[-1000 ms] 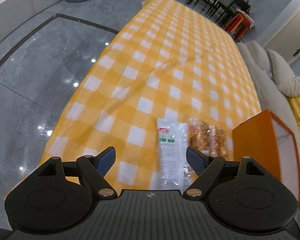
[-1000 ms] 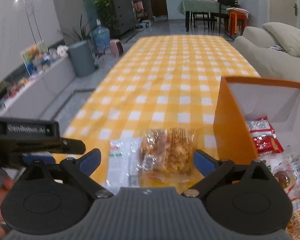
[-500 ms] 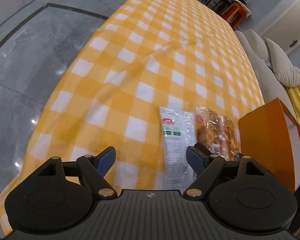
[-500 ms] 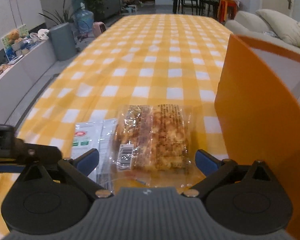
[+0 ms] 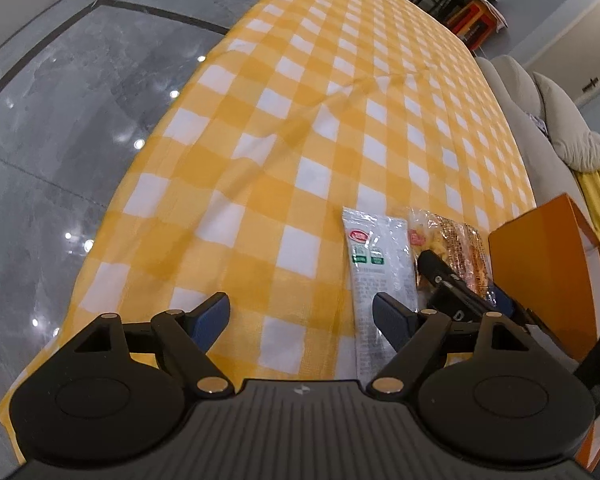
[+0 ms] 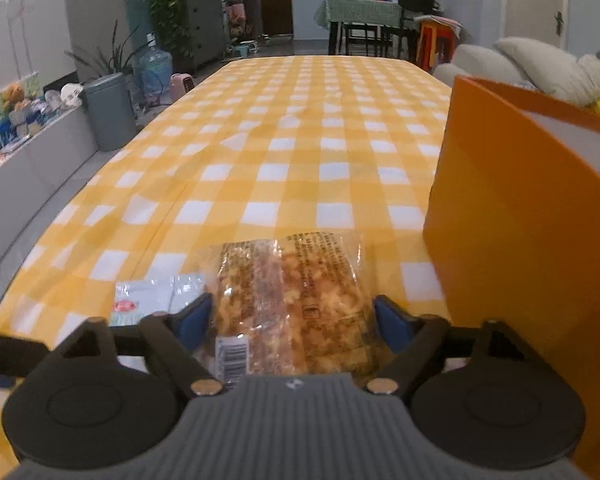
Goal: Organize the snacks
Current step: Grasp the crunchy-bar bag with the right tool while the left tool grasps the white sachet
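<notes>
A clear packet of golden crispy snack (image 6: 292, 300) lies on the yellow checked tablecloth (image 6: 300, 152), between the open fingers of my right gripper (image 6: 292, 322). A white packet with a red and green label (image 5: 376, 268) lies just left of it; it also shows in the right wrist view (image 6: 148, 300). My left gripper (image 5: 302, 318) is open and empty above the cloth, its right finger over the white packet's near end. The orange box (image 6: 516, 216) stands right of the snacks. The right gripper shows in the left wrist view (image 5: 456, 288), low over the golden packet (image 5: 456, 240).
The tablecloth's left edge drops to a grey tiled floor (image 5: 60, 100). A grey bin (image 6: 108, 110), plants and a low ledge stand left. A sofa with cushions (image 6: 540, 64) lies right, and a dining table with chairs (image 6: 364, 20) stands far back.
My right gripper has moved down and forward, so its open fingers now flank the golden snack packet. My left gripper has shifted slightly and stays open.
</notes>
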A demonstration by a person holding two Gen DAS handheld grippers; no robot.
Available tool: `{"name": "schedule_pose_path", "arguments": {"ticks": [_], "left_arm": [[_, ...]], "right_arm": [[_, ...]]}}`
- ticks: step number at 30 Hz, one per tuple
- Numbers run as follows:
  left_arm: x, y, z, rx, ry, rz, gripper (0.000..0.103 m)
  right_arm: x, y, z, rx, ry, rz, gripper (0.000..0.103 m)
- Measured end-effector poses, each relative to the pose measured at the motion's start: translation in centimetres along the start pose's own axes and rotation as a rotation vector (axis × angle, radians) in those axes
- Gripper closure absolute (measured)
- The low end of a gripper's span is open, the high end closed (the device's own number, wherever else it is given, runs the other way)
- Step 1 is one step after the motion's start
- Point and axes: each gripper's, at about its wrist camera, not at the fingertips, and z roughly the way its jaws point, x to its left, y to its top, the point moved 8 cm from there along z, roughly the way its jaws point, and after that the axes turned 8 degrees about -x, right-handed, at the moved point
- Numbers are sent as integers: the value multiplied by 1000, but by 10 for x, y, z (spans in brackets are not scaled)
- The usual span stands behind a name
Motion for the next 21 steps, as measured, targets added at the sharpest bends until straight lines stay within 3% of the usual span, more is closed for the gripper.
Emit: {"name": "schedule_pose_path", "arguments": {"ticks": [4, 8, 11, 13, 16, 21], "left_arm": [[-16, -5, 6, 2, -3, 62, 9], [-28, -9, 10, 3, -23, 93, 10], [-29, -8, 12, -1, -24, 71, 9], [-34, -11, 15, 8, -22, 108, 8], [-46, -14, 19, 5, 34, 193, 6], [-67, -19, 31, 17, 118, 254, 6]], "right_arm": [[-11, 5, -11, -2, 29, 81, 33], [-2, 18, -33, -77, 184, 36, 35], [-3, 28, -44, -99, 122, -25, 35], [-9, 35, -49, -99, 128, 27, 35], [-16, 49, -61, -117, 187, 141, 35], [-13, 68, -78, -152, 218, 141, 34]]}}
